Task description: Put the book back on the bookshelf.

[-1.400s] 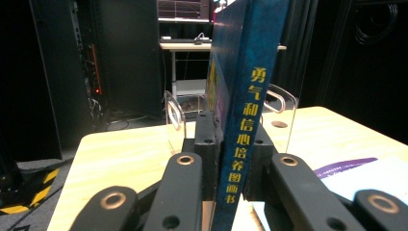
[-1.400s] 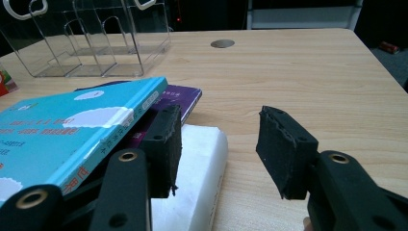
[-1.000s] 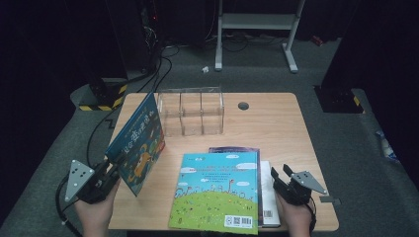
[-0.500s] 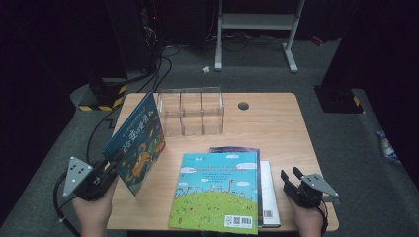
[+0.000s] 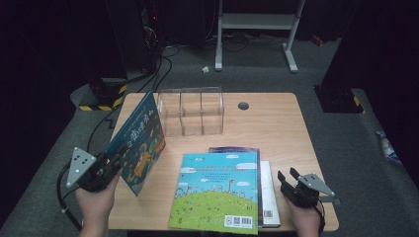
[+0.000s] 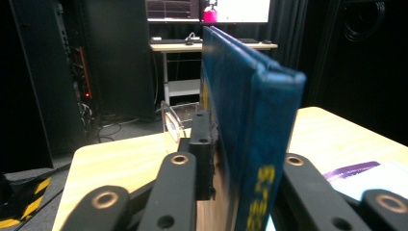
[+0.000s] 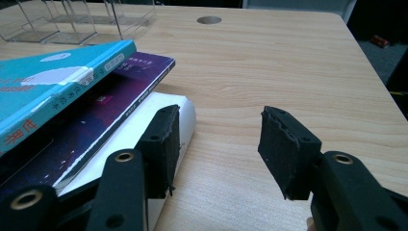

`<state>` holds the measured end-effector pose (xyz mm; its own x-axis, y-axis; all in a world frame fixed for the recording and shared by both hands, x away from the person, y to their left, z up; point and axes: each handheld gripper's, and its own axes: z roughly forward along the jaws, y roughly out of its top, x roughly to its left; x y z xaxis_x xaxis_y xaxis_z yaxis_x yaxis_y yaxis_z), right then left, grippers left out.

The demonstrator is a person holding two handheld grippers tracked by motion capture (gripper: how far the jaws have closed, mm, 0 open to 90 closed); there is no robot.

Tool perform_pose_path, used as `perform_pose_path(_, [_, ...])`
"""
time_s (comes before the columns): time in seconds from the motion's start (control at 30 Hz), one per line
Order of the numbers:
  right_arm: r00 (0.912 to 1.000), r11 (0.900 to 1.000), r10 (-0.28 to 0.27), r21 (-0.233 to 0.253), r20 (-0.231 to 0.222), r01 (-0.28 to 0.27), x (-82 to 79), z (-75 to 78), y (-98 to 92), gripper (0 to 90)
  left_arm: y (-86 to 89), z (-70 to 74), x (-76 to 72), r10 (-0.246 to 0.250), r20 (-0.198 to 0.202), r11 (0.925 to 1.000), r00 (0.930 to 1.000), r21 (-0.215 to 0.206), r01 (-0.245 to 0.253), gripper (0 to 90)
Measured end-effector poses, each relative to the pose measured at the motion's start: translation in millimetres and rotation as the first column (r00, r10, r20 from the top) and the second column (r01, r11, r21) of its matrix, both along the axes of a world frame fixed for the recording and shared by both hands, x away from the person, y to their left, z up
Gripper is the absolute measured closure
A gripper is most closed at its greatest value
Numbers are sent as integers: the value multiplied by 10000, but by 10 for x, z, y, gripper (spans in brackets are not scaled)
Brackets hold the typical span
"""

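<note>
- The blue book (image 5: 141, 140) is held upright on edge at the counter's (image 5: 276, 123) left side, near the clear divided organizer (image 5: 192, 111) at the far side, probably so that it can be slotted in standing.
- The left gripper (image 5: 111, 163) is clamped on the book's near lower corner, its jaws pressed against both covers.
- The right gripper (image 5: 289, 180) is kept low, just right of the stacked books (image 5: 222, 192), its jaws wide apart and holding nothing.
</note>
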<state>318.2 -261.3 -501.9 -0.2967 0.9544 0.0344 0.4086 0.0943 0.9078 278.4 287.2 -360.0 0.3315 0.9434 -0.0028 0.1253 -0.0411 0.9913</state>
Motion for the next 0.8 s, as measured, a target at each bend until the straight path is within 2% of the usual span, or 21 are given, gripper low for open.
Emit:
perform_pose_path(0.13, [10000, 10000, 21, -19, -54, -21, 4, -9, 8, 489, -18, 10, 22, 184, 46, 9998, 9998, 114, -184, 808])
perform_pose_path(0.2, [10000, 10000, 12, -19, -59, -12, -2, -10, 10, 489, -17, 16, 37, 52, -21, 10000, 10000, 32, -52, 813])
perform_pose_path(0.23, [10000, 10000, 18, 3, -59, -18, -5, -9, 9, 490, -48, 38, 54, 242, -38, 9993, 9997, 280, -241, 821])
perform_pose_path(0.5, [10000, 9999, 12, 150, 27, -13, -12, 12, -15, 492, -106, 200, 262, 323, -259, 9991, 9991, 270, -316, 829])
perform_pose_path(0.8, [10000, 9996, 67, 283, 60, -68, -13, 19, -46, 494, -138, 319, 429, 3, -630, 9991, 9980, -416, -29, 831])
